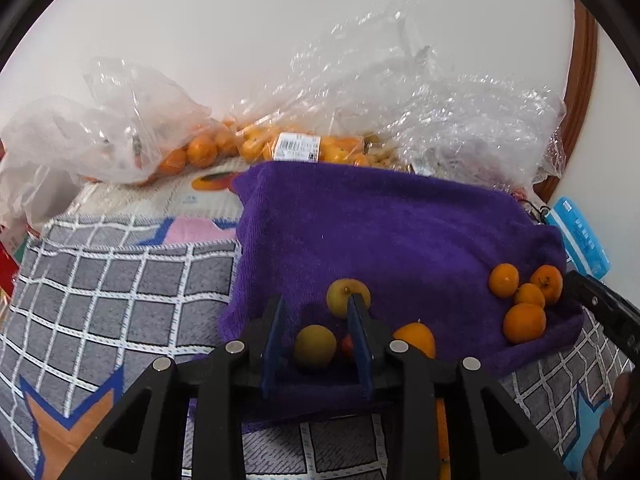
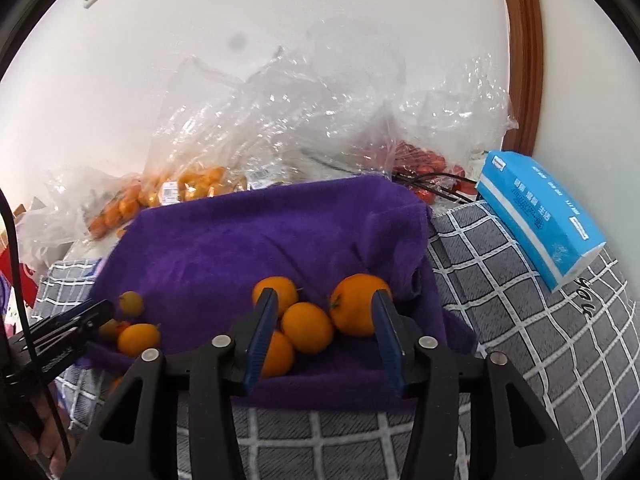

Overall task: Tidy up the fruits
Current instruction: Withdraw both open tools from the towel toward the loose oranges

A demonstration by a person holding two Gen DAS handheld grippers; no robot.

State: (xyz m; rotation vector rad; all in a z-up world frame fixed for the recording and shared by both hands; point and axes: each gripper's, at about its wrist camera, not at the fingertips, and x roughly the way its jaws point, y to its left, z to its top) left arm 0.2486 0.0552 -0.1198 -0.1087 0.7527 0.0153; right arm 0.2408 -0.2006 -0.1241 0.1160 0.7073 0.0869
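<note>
A: How far along is the sorting?
B: Partway, I'd judge. On the purple towel (image 1: 400, 232), four oranges (image 1: 528, 300) sit grouped at right of the left wrist frame, yellow-green fruits (image 1: 315, 347) at lower centre.
A: And the grippers?
B: The left gripper (image 1: 316, 344) is open around one yellow-green fruit; the right gripper (image 2: 324, 340) is open over the oranges. Bagged fruit (image 1: 200, 150) at upper left remains unsorted.

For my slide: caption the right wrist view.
Open right gripper hovers over four oranges on a purple towel.
</note>
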